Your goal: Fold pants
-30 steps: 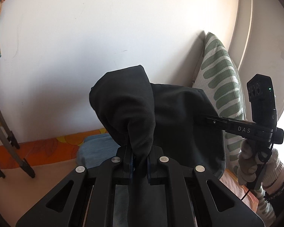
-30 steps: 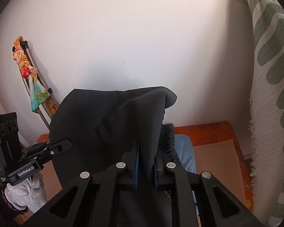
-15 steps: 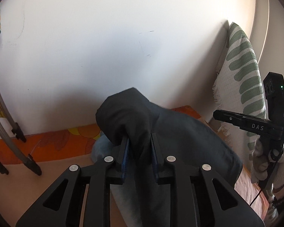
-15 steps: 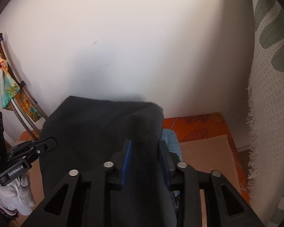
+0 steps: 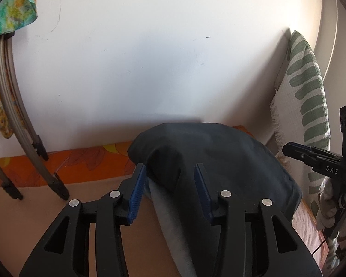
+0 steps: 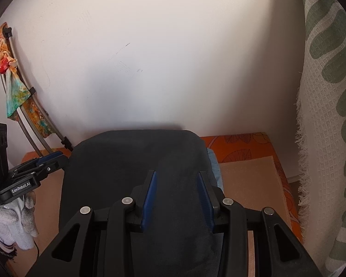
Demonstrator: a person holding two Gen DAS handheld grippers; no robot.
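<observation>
The dark pants (image 5: 210,152) lie folded over on the tan surface (image 5: 46,203), also filling the middle of the right wrist view (image 6: 131,161). My left gripper (image 5: 170,173) is open, its blue pads either side of the fold's left corner, not gripping it. My right gripper (image 6: 176,180) is open over the fold's right part. Each gripper shows in the other's view: the right one (image 5: 311,157) at the far right, the left one (image 6: 41,164) at the far left.
A white wall stands close behind. Grey metal frame legs (image 5: 32,157) with colourful cloth (image 6: 13,92) lean at the left. A green-striped white textile (image 6: 329,115) hangs at the right. An orange floral sheet (image 6: 240,145) and a blue cloth (image 6: 215,166) lie under the pants.
Both grippers lowered the held pants edge onto the surface and opened, letting go. The fabric now lies flat instead of hanging raised.
</observation>
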